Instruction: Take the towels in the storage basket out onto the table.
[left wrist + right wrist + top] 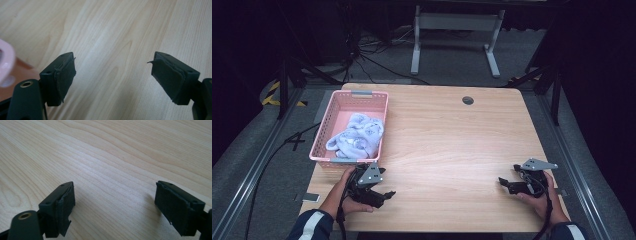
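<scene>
one wooden table (452, 130) spreads under both grippers. beyond the left gripper's (388, 194) fingers (63, 77), just past them, sits the pink basket (324, 135), a pale blue cloth (357, 135) bundled inside it. that gripper's jaws stand released, bare wood between them. well apart, the right gripper (503, 182) is likewise released, fingers (175, 205) grasping nothing.
</scene>
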### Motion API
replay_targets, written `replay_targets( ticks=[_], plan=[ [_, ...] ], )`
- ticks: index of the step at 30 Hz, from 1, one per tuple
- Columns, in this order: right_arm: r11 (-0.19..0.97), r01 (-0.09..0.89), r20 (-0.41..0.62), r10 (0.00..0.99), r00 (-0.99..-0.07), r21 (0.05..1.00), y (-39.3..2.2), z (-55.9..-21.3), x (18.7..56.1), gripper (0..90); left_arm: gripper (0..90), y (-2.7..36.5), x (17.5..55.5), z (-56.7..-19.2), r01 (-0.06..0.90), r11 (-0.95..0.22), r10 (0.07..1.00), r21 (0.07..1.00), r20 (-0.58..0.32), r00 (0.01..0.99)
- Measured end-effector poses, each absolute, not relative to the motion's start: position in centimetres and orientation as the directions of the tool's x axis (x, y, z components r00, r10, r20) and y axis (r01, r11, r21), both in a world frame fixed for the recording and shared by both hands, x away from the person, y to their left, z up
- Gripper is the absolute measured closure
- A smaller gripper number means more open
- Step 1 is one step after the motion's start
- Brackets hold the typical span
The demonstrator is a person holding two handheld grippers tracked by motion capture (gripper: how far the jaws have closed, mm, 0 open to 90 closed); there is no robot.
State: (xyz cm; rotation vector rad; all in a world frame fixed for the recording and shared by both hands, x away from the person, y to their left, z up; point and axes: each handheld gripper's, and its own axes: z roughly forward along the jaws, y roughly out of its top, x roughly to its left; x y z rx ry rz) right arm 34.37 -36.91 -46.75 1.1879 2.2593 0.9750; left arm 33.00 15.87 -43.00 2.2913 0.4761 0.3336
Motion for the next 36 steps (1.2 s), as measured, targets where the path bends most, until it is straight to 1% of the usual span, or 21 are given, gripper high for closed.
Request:
replay_targets(
  ticks=[2, 5, 6, 7, 8, 9, 11, 13, 17, 20, 25, 27, 29, 31, 35, 36],
  plan=[
    [0.393, 0.547, -0.031, 0.831, -0.555, 0.739, -36.9, -46.7, 34.4, 16.9, 19.6, 16.2, 33.0, -42.4, 0.225, -0.634, 0.434, 0.74, 0.1, 0.895],
    [0.394, 0.547, -0.032, 0.831, -0.555, 0.739, -36.9, -46.8, 34.4, 16.9, 19.4, 17.0, 33.0, -41.2, 0.195, -0.628, 0.437, 0.753, 0.134, 0.889],
    [0.394, 0.547, -0.032, 0.831, -0.555, 0.739, -36.9, -46.8, 34.4, 16.9, 19.3, 17.5, 33.1, -40.5, 0.19, -0.614, 0.459, 0.766, 0.151, 0.875],
    [0.394, 0.547, -0.032, 0.831, -0.555, 0.739, -36.9, -46.8, 34.4, 16.9, 18.3, 17.5, 33.1, -40.5, 0.19, -0.614, 0.459, 0.766, 0.151, 0.875],
    [0.394, 0.547, -0.032, 0.831, -0.555, 0.739, -36.9, -46.8, 34.4, 16.9, 17.6, 18.4, 33.2, -39.6, 0.197, -0.593, 0.483, 0.781, 0.149, 0.863],
    [0.394, 0.547, -0.032, 0.831, -0.555, 0.739, -36.9, -46.8, 34.4, 16.9, 17.6, 18.4, 33.2, -39.6, 0.197, -0.593, 0.483, 0.781, 0.149, 0.863],
    [0.394, 0.547, -0.032, 0.831, -0.555, 0.739, -36.9, -46.8, 34.4, 16.9, 17.6, 19.2, 33.4, -38.6, 0.193, -0.568, 0.513, 0.8, 0.161, 0.843],
    [0.394, 0.547, -0.032, 0.831, -0.555, 0.739, -36.9, -46.8, 34.4, 16.9, 16.1, 19.8, 33.6, -37.7, 0.205, -0.553, 0.533, 0.807, 0.153, 0.832],
    [0.394, 0.547, -0.032, 0.831, -0.555, 0.739, -36.9, -46.8, 34.4, 16.9, 15.9, 20.8, 34.4, -36.6, 0.197, -0.545, 0.569, 0.815, 0.187, 0.801],
    [0.395, 0.545, -0.032, 0.83, -0.557, 0.739, -36.9, -46.8, 34.4, 16.9, 15.9, 21.3, 35.4, -36.3, 0.217, -0.559, 0.594, 0.8, 0.204, 0.778],
    [0.394, 0.546, -0.031, 0.83, -0.557, 0.739, -36.9, -46.8, 34.3, 16.9, 15.9, 22.2, 37.1, -35.6, 0.247, -0.569, 0.615, 0.784, 0.206, 0.761],
    [0.394, 0.547, -0.031, 0.83, -0.557, 0.739, -36.9, -46.8, 34.3, 16.9, 15.9, 22.4, 38.1, -35.6, 0.275, -0.58, 0.63, 0.766, 0.209, 0.747],
    [0.394, 0.547, -0.03, 0.83, -0.557, 0.739, -36.9, -46.7, 34.3, 16.9, 15.8, 22.6, 39.2, -35.7, 0.3, -0.578, 0.63, 0.759, 0.182, 0.754],
    [0.396, 0.545, -0.033, 0.83, -0.557, 0.739, -36.9, -46.8, 34.3, 16.9, 15.8, 22.5, 40.4, -36.0, 0.332, -0.609, 0.63, 0.721, 0.184, 0.754],
    [0.394, 0.547, -0.03, 0.83, -0.557, 0.739, -36.9, -46.8, 34.3, 16.9, 16.0, 22.1, 43.3, -37.3, 0.424, -0.62, 0.648, 0.66, 0.127, 0.751],
    [0.394, 0.547, -0.03, 0.83, -0.557, 0.739, -36.9, -46.8, 34.3, 16.9, 16.0, 22.1, 43.3, -37.3, 0.424, -0.62, 0.648, 0.66, 0.127, 0.751]
  ],
)
